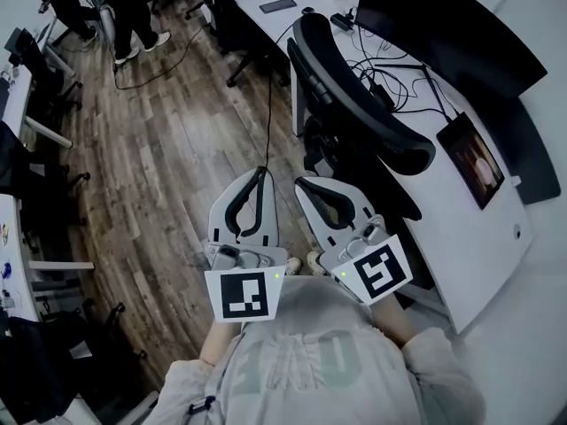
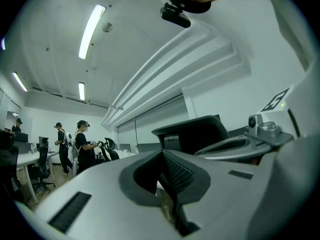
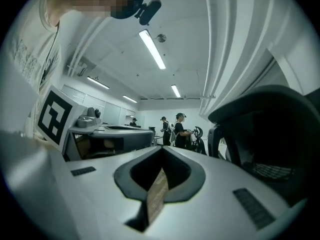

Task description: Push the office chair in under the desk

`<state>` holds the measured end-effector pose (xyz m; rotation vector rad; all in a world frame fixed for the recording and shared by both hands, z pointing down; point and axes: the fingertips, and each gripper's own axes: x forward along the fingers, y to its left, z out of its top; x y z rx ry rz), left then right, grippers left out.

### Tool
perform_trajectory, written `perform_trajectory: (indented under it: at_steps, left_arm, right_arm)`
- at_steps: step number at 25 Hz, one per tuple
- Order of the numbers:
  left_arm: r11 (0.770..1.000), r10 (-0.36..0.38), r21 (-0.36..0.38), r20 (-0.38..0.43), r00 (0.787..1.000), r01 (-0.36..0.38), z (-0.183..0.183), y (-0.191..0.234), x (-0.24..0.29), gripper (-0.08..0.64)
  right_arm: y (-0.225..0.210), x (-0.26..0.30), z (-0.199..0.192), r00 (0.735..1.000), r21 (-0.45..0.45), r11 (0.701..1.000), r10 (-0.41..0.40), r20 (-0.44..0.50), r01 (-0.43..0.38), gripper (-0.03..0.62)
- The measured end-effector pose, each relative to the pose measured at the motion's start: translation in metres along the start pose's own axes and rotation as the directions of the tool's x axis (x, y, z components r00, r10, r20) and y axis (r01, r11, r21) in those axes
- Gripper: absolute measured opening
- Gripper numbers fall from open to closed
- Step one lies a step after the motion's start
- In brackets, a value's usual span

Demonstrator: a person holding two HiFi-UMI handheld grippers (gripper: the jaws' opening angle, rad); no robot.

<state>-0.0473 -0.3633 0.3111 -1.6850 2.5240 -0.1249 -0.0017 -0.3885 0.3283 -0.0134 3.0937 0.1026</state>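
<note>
The black office chair (image 1: pixel 354 104) stands against the long edge of the white desk (image 1: pixel 483 251), its curved back and headrest toward me. Both grippers are held low in front of my chest, above the wood floor and a short way from the chair's back, touching nothing. My left gripper (image 1: pixel 262 170) is shut, jaws together and empty; in the left gripper view (image 2: pixel 161 153) the chair's back (image 2: pixel 197 134) rises beyond it. My right gripper (image 1: pixel 301 182) is also shut and empty; in the right gripper view (image 3: pixel 162 149) the chair (image 3: pixel 272 134) fills the right side.
On the desk are a dark monitor (image 1: pixel 443 25), a tablet (image 1: pixel 477 159), tangled cables (image 1: pixel 390 73) and a phone (image 1: pixel 277 5). A cable (image 1: pixel 268 104) runs across the floor. People (image 1: pixel 133 7) stand at the far left near other desks and chairs.
</note>
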Motion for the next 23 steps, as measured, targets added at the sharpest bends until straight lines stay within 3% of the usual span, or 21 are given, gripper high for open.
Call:
perform_trajectory:
  at_steps: [4, 23]
  left_arm:
    - [1.000, -0.001, -0.004, -0.013, 1.000, 0.001, -0.006, -0.001, -0.001, 0.015]
    - [1.000, 0.003, -0.008, -0.013, 1.000, -0.003, -0.007, -0.010, 0.010, 0.015]
  right_arm:
    - [0.007, 0.003, -0.005, 1.000, 0.026, 1.000, 0.017, -0.020, -0.016, 0.020]
    - [-0.011, -0.010, -0.004, 0.999, -0.018, 1.000, -0.024, -0.022, 0.024, 0.020]
